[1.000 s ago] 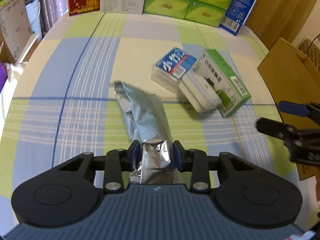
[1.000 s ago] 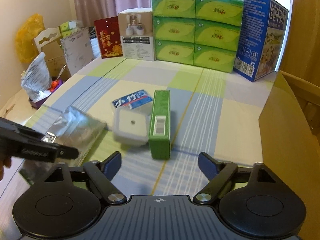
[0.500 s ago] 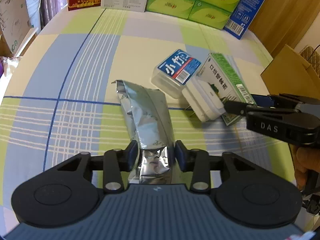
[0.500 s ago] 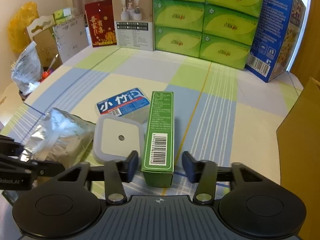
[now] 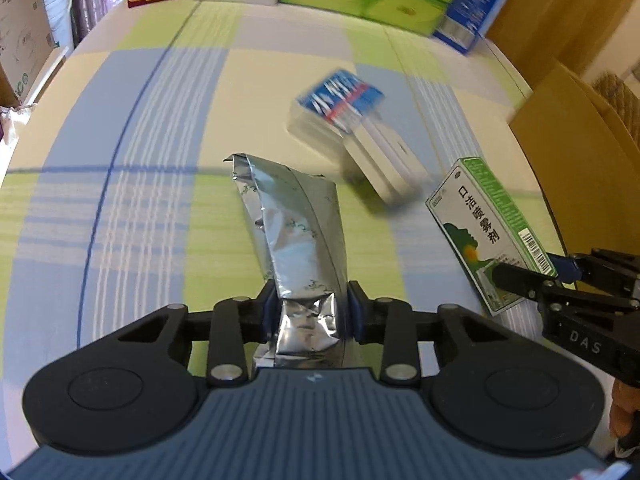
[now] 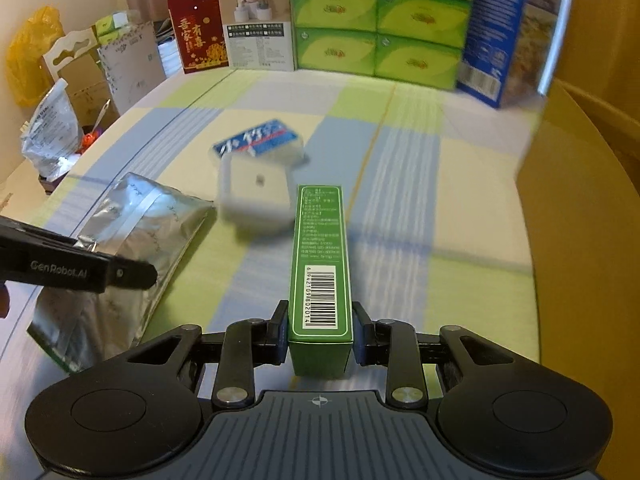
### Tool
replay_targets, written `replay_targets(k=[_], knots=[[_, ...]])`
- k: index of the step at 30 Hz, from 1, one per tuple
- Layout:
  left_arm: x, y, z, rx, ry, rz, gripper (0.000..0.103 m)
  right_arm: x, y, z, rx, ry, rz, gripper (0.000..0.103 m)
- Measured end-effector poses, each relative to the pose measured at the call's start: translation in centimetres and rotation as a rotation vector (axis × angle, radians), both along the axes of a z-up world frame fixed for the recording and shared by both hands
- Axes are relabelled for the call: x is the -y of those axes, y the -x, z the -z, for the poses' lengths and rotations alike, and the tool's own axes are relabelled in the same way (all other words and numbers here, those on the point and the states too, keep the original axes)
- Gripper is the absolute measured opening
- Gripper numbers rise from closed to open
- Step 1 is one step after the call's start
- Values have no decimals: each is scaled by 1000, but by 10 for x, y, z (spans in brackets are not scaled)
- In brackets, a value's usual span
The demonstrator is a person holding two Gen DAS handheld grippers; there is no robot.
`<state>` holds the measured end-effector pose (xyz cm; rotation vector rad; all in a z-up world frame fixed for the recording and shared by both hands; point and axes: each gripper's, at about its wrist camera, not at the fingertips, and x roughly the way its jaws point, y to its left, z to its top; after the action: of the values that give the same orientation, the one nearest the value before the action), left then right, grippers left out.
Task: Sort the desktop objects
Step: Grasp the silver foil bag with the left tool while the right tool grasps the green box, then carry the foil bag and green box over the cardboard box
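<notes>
My left gripper (image 5: 312, 312) is shut on the near end of a crumpled silver foil pouch (image 5: 296, 220), which shows at the left of the right wrist view (image 6: 132, 232). My right gripper (image 6: 321, 330) is shut on the barcode end of a long green box (image 6: 320, 264); from the left wrist view this green box (image 5: 486, 224) is lifted at the right. A white square box (image 6: 256, 196) and a blue-labelled packet (image 6: 260, 140) lie together on the checked tablecloth (image 5: 140, 184) beyond both grippers.
A brown cardboard box (image 6: 580, 220) stands at the table's right edge. Green tissue packs (image 6: 376, 20), a blue carton (image 6: 508, 28), a white product box (image 6: 258, 28) and a red card (image 6: 196, 32) line the far edge. Bags and cartons (image 6: 52, 136) sit off the left side.
The right gripper closed on the green box and lifted it away from the white box. The left gripper kept its hold on the foil pouch and raised it slightly.
</notes>
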<state>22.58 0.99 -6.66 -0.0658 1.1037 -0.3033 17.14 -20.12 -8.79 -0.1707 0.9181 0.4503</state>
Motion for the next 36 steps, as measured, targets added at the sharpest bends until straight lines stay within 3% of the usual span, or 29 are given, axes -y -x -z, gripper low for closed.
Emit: replay_targets(k=[4,11,16,23,27,28,30,36], knots=[[16,47,-8,-8,-29,68,28,20,45,-5,-15,-2,34,27],[27,113,-7,-23,32,96,32,47,108,-1,-57,5,30,29],[26,112,-6,-27,40,84,37,41,103,-10,-31,0,3,44],[35,107,0,-32,-3,112,45,29,83,3,-42,44,-25,45],[42,108,1,-26,-50,147,44,24,78,12,-58,58,-34,45],[45,109,1,-20,-66,158,43,23,78,13,-54,72,-42,44],[48,111,0,-14,-78,170,38,22,80,17,-43,99,-48,28],[44,115,-4,-9,-52,134,29,31,91,10,-24,76,-27,28]])
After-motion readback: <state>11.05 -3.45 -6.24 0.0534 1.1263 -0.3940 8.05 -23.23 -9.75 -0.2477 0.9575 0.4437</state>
